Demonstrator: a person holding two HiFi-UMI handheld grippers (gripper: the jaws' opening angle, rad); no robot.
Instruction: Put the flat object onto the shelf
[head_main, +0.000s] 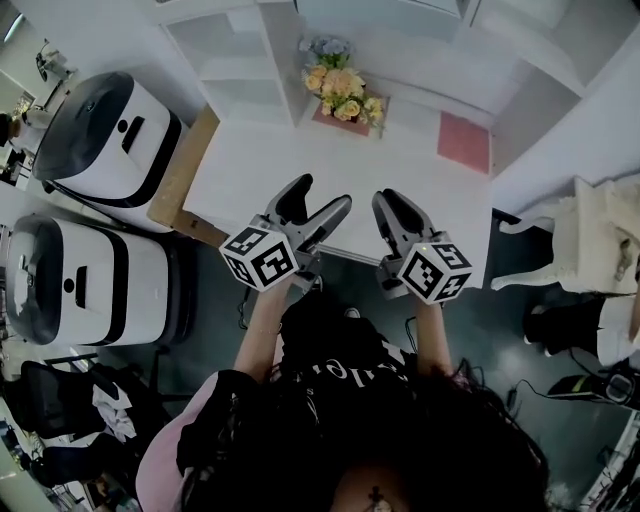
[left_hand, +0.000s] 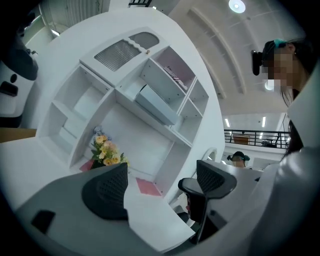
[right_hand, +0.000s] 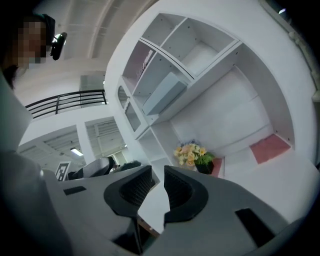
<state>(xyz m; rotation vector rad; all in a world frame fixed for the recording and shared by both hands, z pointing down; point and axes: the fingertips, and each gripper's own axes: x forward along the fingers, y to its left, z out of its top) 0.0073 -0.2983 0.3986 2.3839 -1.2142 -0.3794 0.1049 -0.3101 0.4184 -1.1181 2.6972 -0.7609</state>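
1. Head view: the flat object (head_main: 464, 141) is a thin pink square lying flat on the white desk (head_main: 280, 170), right of the flower bouquet (head_main: 343, 95).
2. Left gripper (head_main: 320, 195): nearer the person than the bouquet, jaws spread, nothing between them.
3. Right gripper (head_main: 398, 205): likewise nearer than the bouquet, jaws drawn together, empty.
4. Both grippers are well apart from the flat object.

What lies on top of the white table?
A flower bouquet stands on a pink mat, and a second pink flat square lies right of it. The left gripper and right gripper cover the table partly at its near edge.
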